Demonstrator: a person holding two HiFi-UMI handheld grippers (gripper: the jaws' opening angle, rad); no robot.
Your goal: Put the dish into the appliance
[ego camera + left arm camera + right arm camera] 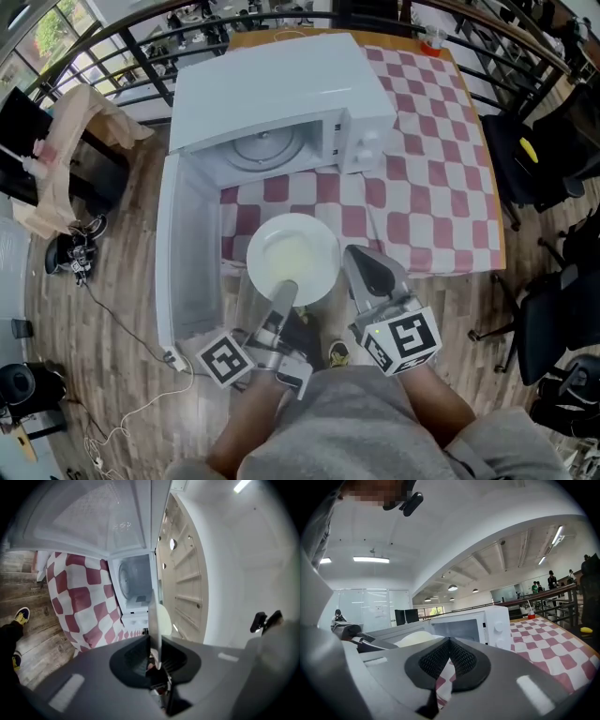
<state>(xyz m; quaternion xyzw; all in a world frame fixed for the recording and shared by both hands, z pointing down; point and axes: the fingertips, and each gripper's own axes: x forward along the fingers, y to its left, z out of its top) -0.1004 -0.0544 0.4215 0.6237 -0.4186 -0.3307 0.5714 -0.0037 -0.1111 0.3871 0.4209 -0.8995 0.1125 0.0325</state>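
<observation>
Seen from the head view, the left gripper (284, 292) clamps the near rim of the white dish (292, 258) before the open microwave (281, 94); the left gripper view shows the dish pinched edge-on; the right gripper view shows the right gripper (449, 640) closed, empty.

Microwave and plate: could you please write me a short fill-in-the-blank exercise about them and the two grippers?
1. The left gripper is shut on the rim of a white ____.
2. The door of the microwave stands ____.
3. The right gripper is shut and holds ____.
4. The red and white tablecloth has a ____ pattern.

Missing words: plate; open; nothing; checked.
</observation>
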